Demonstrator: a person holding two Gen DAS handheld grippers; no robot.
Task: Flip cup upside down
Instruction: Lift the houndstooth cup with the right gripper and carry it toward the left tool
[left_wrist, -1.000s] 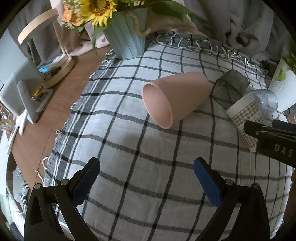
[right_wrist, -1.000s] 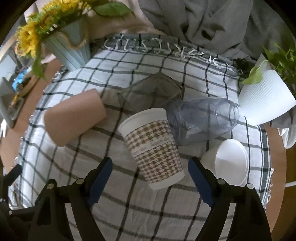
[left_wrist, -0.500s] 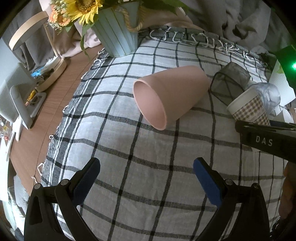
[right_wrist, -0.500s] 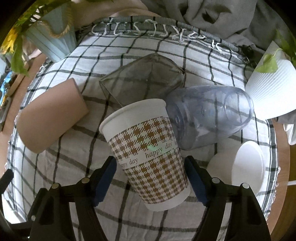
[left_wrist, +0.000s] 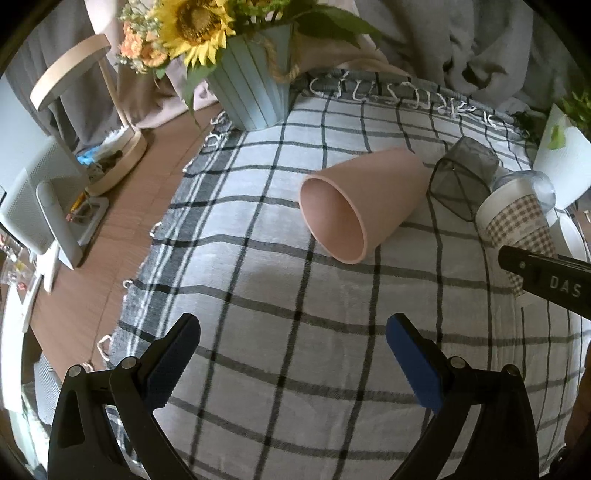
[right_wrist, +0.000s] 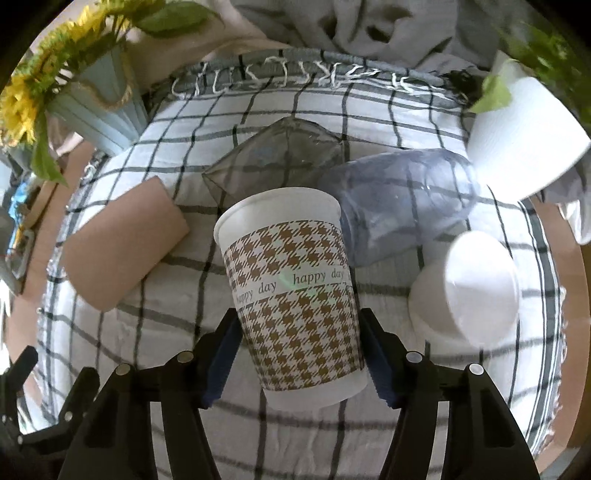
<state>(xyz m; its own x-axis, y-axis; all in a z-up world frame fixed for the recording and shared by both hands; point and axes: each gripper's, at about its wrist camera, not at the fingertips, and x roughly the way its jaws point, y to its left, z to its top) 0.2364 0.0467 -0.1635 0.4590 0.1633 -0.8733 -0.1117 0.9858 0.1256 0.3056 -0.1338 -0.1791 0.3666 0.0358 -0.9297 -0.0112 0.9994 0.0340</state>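
Note:
A white paper cup with a brown houndstooth band (right_wrist: 295, 288) stands mouth up, slightly tilted, on the checked cloth. My right gripper (right_wrist: 301, 354) has its blue pads against the cup's lower sides and is shut on it. The cup also shows in the left wrist view (left_wrist: 517, 221), with the right gripper's black finger in front of it. My left gripper (left_wrist: 291, 354) is open and empty over the cloth, short of a pink cup (left_wrist: 358, 210) lying on its side, mouth toward me.
A smoky glass (right_wrist: 273, 162), a clear plastic cup (right_wrist: 402, 199) and a white cup (right_wrist: 469, 288) lie on their sides around the paper cup. A sunflower vase (left_wrist: 251, 81) stands back left, a white plant pot (right_wrist: 524, 140) back right. The table edge (left_wrist: 122, 236) is left.
My right gripper moved forward around the paper cup and its jaws closed onto the cup's sides. The left gripper stayed open and only its view shifted slightly.

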